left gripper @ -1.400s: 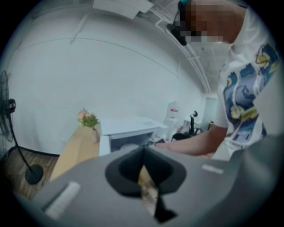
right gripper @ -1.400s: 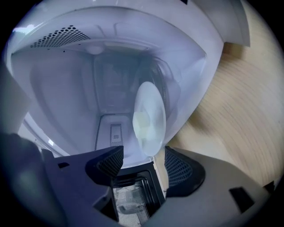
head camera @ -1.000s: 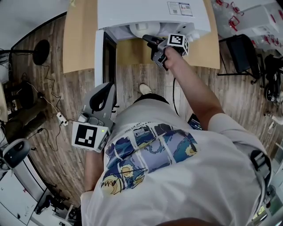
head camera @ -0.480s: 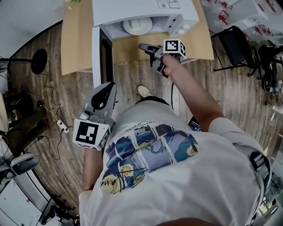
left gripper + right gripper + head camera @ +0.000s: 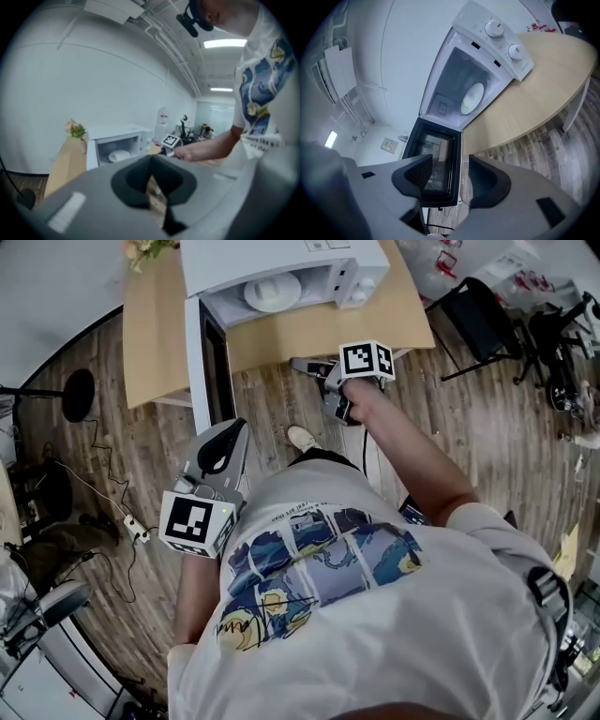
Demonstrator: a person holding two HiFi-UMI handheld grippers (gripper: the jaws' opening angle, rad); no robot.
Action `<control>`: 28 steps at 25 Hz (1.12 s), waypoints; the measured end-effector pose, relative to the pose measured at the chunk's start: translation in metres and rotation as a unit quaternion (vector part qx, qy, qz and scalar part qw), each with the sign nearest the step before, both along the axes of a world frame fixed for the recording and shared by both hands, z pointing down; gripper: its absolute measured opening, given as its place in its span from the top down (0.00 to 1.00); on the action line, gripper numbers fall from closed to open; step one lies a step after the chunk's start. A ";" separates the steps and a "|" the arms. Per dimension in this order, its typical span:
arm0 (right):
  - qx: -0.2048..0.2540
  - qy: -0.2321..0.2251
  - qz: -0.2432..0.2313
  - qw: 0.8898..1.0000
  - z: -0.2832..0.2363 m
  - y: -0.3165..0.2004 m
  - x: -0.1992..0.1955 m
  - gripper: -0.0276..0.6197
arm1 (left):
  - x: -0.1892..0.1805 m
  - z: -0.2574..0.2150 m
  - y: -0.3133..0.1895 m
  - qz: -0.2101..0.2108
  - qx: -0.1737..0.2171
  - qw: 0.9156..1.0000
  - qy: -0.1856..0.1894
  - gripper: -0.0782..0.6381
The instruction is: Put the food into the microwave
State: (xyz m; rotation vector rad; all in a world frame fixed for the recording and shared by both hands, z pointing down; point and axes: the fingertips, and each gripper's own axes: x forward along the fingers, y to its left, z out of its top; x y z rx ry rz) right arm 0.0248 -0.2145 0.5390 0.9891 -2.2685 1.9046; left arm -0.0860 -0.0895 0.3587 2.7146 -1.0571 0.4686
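Note:
The white microwave (image 5: pixel 281 273) stands on a light wooden table (image 5: pixel 155 334) with its door (image 5: pixel 202 352) swung wide open to the left. A white plate (image 5: pixel 272 292) lies inside the cavity, also seen in the right gripper view as the plate (image 5: pixel 472 97) and in the left gripper view as the plate (image 5: pixel 118 155). My right gripper (image 5: pixel 307 367) is open and empty, in front of the table edge and outside the microwave (image 5: pixel 487 61). My left gripper (image 5: pixel 230 432) is shut on nothing, held low by my body, pointing towards the door.
A small flower pot (image 5: pixel 76 130) sits at the table's left end. The open door (image 5: pixel 436 161) juts out over the wooden floor (image 5: pixel 281 409). Cables and a round stand base (image 5: pixel 77 395) lie on the floor at left; a black chair (image 5: pixel 473 320) stands at right.
My right gripper has pulled back from the microwave opening to in front of the table edge. The plate stays inside. The left gripper has hardly moved.

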 end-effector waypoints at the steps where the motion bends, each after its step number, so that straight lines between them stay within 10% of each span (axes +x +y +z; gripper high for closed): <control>1: 0.008 0.005 -0.002 1.000 -0.004 0.008 0.000 0.58 | 0.000 0.000 0.005 0.004 0.001 1.000 0.000 0.88; 10: 0.081 0.068 -0.018 0.994 -0.032 0.081 -0.002 0.91 | -0.004 0.007 0.052 0.031 0.004 0.999 0.005 0.88; 28: 0.206 0.178 -0.122 0.954 -0.070 0.204 -0.034 0.95 | -0.013 0.022 0.118 0.068 0.001 0.997 0.024 0.88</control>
